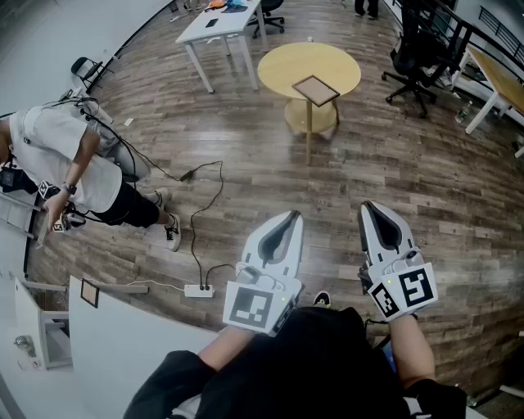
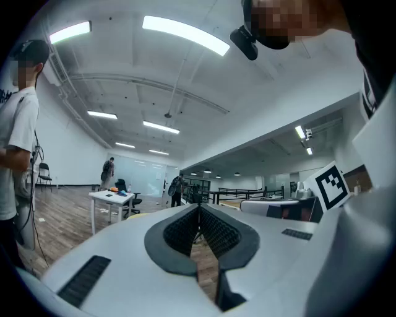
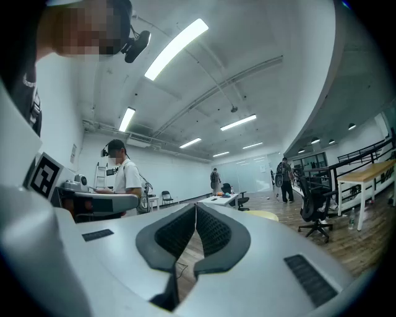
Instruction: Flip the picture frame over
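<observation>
Left gripper, right gripper (jaws together) face picture frame on table.

Bright, even light is pouring from long ceiling strips, glaring white. Both gripper views are curving heavily toward dark corners; nearest foreground is looking soft.

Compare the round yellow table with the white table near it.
The round yellow table has a circular top; the white table has a rectangular one. The round yellow table carries only the picture frame; the white table holds several small items, orange and blue among them. Both stand on the wood floor.
</observation>
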### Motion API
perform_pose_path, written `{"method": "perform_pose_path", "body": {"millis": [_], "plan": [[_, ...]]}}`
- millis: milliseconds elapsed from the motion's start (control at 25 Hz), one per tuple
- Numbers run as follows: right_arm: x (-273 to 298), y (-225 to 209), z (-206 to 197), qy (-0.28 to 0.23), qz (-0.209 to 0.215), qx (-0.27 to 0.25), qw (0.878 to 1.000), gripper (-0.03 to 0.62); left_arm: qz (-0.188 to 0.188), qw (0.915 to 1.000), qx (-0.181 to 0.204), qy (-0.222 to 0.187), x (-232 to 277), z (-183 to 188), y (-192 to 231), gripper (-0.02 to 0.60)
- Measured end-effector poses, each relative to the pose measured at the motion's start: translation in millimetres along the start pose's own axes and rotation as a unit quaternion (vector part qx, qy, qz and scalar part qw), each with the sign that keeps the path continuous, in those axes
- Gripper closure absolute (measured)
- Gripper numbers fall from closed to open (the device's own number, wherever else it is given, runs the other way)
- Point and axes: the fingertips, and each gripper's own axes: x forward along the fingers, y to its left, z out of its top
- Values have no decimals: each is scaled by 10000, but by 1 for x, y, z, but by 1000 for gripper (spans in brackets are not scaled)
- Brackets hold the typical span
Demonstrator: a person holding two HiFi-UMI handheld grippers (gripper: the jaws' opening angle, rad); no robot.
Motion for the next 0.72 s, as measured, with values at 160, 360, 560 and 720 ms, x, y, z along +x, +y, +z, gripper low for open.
{"method": "perform_pose_path", "body": {"millis": [160, 360, 560, 720], "plan": [[9, 5, 5, -15, 5, -21, 10000, 577, 9, 9999, 141, 61, 1, 5, 10, 552], [9, 13, 6, -13, 28, -52, 10000, 576, 14, 9999, 33, 113, -5, 4, 16, 552], [14, 22, 8, -82, -6, -50, 10000, 576, 98, 9998, 112, 134, -12, 2, 31, 552], [19, 34, 3, -67, 20, -6, 10000, 576, 31, 9997, 94, 241, -22, -8, 41, 552]]}}
